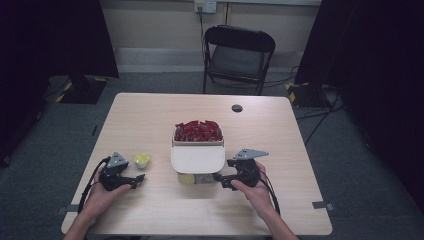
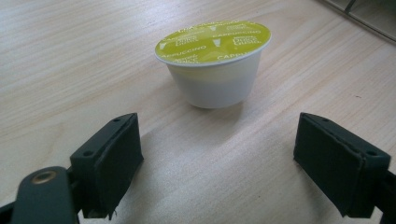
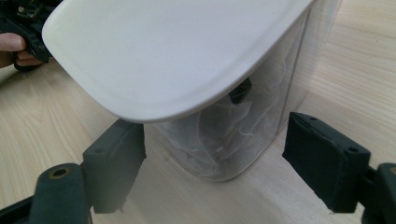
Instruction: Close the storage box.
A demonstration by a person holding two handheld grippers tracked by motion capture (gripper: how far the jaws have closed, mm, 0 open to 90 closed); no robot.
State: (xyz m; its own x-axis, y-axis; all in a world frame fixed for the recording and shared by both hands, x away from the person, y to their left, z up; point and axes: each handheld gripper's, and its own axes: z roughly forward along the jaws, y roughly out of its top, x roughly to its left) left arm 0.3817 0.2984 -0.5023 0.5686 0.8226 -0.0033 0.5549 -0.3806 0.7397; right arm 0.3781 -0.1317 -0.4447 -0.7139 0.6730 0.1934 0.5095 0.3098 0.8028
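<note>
A small white coffee capsule (image 2: 212,70) with a yellow-green foil lid stands upright on the wooden table (image 1: 150,115), seen as capsule (image 1: 141,160) at the left. My left gripper (image 1: 139,180) sits just short of it, open, and in the left gripper view my gripper (image 2: 217,158) has nothing between its fingers. A clear plastic bin (image 3: 243,126) with a tilted white lid (image 3: 177,51) stands mid-table; the lid (image 1: 197,158) covers its front. My right gripper (image 1: 220,181) is at the bin's right front corner, and that gripper (image 3: 215,158) is open with the corner between the jaws, not touching.
Behind the white lid, a tray of red capsules (image 1: 198,131) tops the bin. Another yellow-green capsule (image 1: 187,178) shows through the bin's front. A black folding chair (image 1: 238,55) stands beyond the table. A dark round hole (image 1: 237,108) marks the tabletop's far side.
</note>
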